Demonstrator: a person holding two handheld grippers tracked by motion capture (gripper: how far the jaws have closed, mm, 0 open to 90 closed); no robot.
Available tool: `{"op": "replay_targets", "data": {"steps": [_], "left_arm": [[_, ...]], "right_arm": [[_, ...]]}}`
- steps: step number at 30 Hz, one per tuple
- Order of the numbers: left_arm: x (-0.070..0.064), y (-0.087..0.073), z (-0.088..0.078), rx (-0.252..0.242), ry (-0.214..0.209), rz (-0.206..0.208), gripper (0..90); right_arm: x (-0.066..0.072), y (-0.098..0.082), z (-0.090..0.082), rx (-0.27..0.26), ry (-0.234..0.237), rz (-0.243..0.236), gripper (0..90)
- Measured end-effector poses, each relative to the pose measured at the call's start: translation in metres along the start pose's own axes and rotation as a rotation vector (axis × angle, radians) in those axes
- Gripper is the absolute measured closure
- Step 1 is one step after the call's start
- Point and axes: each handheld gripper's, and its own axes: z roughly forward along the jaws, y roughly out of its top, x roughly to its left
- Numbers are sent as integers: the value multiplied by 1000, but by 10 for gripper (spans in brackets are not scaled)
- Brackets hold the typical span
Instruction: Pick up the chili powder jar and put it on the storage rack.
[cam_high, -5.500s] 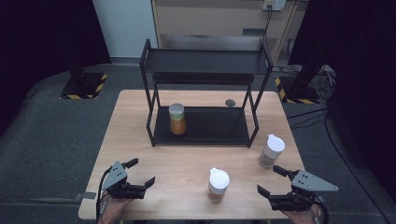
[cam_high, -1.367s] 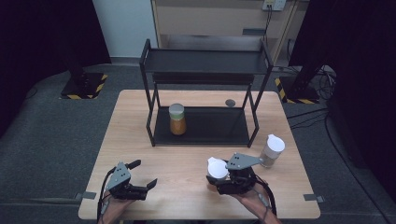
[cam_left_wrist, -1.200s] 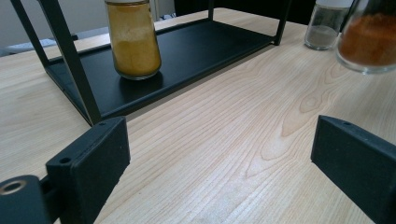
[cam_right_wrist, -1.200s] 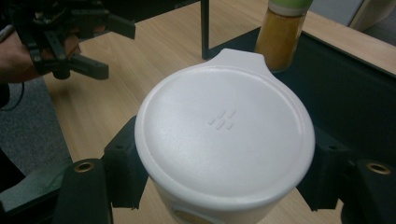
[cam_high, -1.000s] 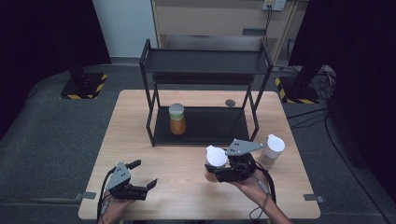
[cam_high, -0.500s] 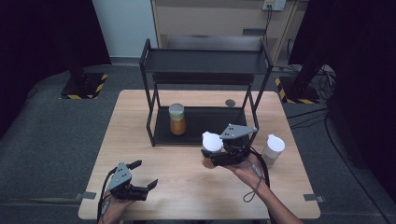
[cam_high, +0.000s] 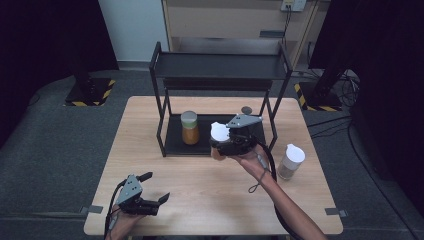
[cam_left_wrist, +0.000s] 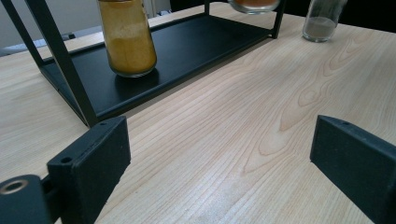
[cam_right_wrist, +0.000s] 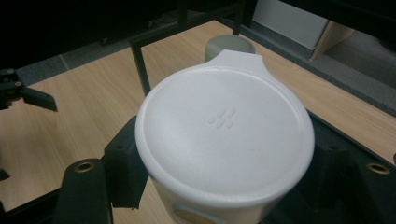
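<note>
Risk: jar (cam_high: 218, 135), clamped by right gripper (cam_high: 220, 146) fingers just before the rack (cam_high: 220, 65) lower shelf, could strike its post or the orange jar (cam_high: 190, 128); left gripper (cam_high: 150, 192) open, idle

A: What do the grippers look like?
B: The left gripper (cam_high: 150, 195) and right gripper (cam_high: 226, 143) are black, each topped by a grey three-cornered plate (cam_high: 243, 120).
A: Jaws?
B: Blocky matte black with small holes, brass-ringed screw holes at the base. A black cable (cam_high: 263, 170) trails from each. Forearms are bare.
</note>
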Motion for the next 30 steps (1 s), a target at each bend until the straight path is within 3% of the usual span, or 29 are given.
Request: {"op": "replay_targets", "data": {"steps": [12, 30], "left_arm": [[1, -1, 0, -2, 0, -6, 46], [2, -1, 0, -5, -1, -13, 46]], "right_arm": [[-20, 3, 36, -5, -74, 50, 312], [-40, -9, 84, -2, -119, 92, 312]]}}
